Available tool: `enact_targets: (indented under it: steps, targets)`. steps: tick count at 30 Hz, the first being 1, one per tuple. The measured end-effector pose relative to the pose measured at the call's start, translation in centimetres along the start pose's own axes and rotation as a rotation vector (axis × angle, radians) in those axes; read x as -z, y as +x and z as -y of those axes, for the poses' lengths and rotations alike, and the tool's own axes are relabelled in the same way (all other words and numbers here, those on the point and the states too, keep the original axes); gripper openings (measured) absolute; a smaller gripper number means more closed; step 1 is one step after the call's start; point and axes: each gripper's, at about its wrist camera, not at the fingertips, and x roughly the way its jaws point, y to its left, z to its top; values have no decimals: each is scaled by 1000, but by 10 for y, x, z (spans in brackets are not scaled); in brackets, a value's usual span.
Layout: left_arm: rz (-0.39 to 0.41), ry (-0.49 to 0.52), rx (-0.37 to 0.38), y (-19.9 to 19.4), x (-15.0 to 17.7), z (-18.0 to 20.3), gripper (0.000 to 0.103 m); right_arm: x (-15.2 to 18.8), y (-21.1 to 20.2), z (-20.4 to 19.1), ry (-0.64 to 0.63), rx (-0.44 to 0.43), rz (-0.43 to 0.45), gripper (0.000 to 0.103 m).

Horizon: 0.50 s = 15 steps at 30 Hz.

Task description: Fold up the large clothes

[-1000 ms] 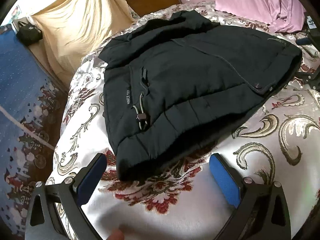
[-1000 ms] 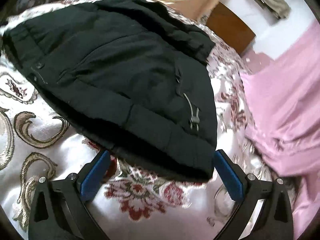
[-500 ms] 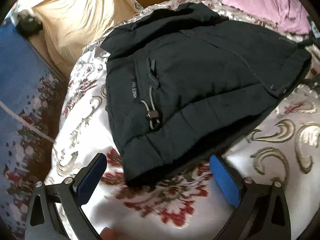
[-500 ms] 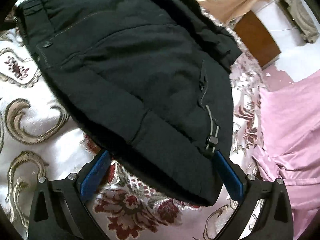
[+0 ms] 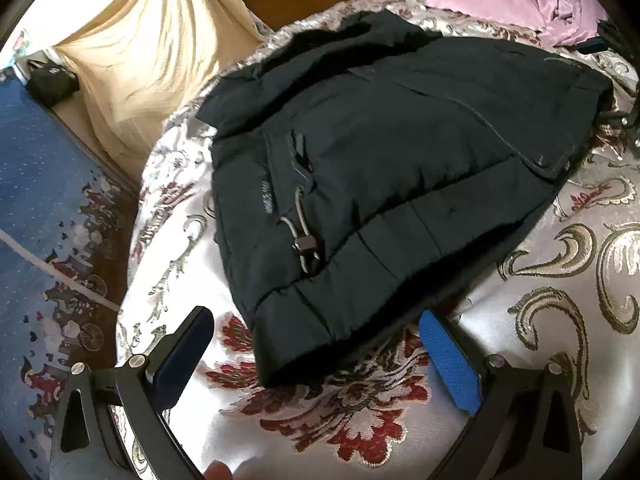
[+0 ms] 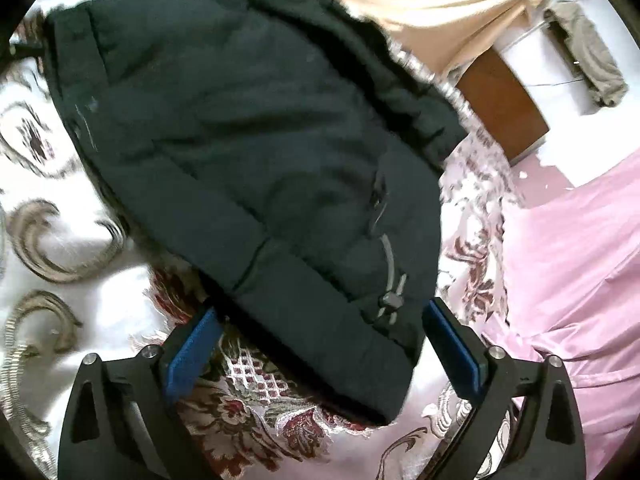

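Jacket [image 5: 392, 168] chest print unreadable; both grippers [image 5: 316, 332] [image 6: 320, 324] agape.

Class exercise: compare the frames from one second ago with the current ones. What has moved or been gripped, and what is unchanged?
The right gripper has advanced until the black jacket hem lies between its open fingers; the left gripper has crept slightly closer to its corner. Nothing has been gripped or let go. The jacket stays folded on the patterned bedspread, the pink cloth beside it.
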Motion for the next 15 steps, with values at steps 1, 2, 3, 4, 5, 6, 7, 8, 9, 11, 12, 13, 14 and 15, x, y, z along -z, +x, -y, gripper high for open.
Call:
enact_targets:
  steps: [1,2,3,4,5,6,7,8,9,11,12,13,14,15]
  targets:
    - [13,-1,-10,-2,0,0,103,1,-5,3,15,5,24,90]
    - [23,0,-19,-3,0,0,102,1,-10,5,31,10,43,89]
    - [35,1,-29,-4,0,0,101,2,-12,9,50,8,58,88]
    - [45,2,-35,-6,-1,0,97,3,-14,11,65,-3,66,88]
    - [52,2,-40,-7,-2,-1,92,5,-14,13,70,-13,66,88]
    - [60,1,-48,-7,-3,-2,90,6,-13,13,66,-18,60,88]
    - [63,-1,-54,-8,-4,-2,83,8,-11,13,55,-35,50,88]
    - [63,-7,-57,-6,-6,-3,77,10,-10,11,39,-61,40,88]
    - [60,-13,-54,-5,-6,-4,75,11,-8,9,20,-85,29,88]
    - [43,-19,-35,0,-8,-6,69,15,-2,0,-36,-125,-22,88]
    - [37,-17,-32,1,-8,-6,68,17,1,-3,-48,-132,-44,88]
    - [34,-13,-34,2,-7,-4,65,17,1,-2,-36,-133,-46,88]
    - [33,-10,-40,2,-7,-2,64,17,2,-1,-25,-123,-48,88]
    - [34,-6,-49,2,-7,-1,63,17,4,0,-21,-99,-54,88]
